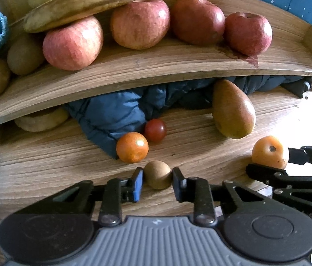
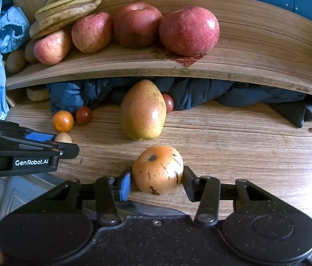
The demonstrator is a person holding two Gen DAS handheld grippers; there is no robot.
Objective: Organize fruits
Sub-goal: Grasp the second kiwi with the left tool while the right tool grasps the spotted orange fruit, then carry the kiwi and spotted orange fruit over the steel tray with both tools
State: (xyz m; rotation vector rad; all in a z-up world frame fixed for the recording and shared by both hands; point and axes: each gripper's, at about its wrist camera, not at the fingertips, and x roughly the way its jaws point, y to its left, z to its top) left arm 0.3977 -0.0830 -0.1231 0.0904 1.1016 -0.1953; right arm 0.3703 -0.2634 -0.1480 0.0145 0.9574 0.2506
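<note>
Fruits lie between the fingers of both grippers, on the wooden table (image 2: 244, 141). Left gripper (image 1: 157, 180): its fingers straddle a small kiwi (image 1: 157, 174), pads close on either side; whether they press it or only bracket it cannot be told, and the kiwi appears to rest on the table. Right gripper (image 2: 157, 180): the blue pad touches the left flank of a spotted orange fruit (image 2: 157, 169), the other finger lies at its right flank, so the fruit seems pinched or nearly so, low over the wood. Beyond the left fingers sit a tangerine (image 1: 132, 147) and, touching it, a dark cherry tomato (image 1: 155, 130); a pear (image 1: 233, 109) lies ahead of the right fingers, with a second tomato (image 2: 168, 103) half hidden behind it. Farther back, a dark jacket (image 1: 116, 113) is stuffed beneath the raised shelf (image 1: 156, 71). On this shelf the sorting already shows: four apples (image 1: 140, 23) in a row, bananas (image 1: 85, 2) resting on the leftmost apple, kiwis (image 1: 24, 54) at the left end. The held kiwi probably belongs with these.
</note>
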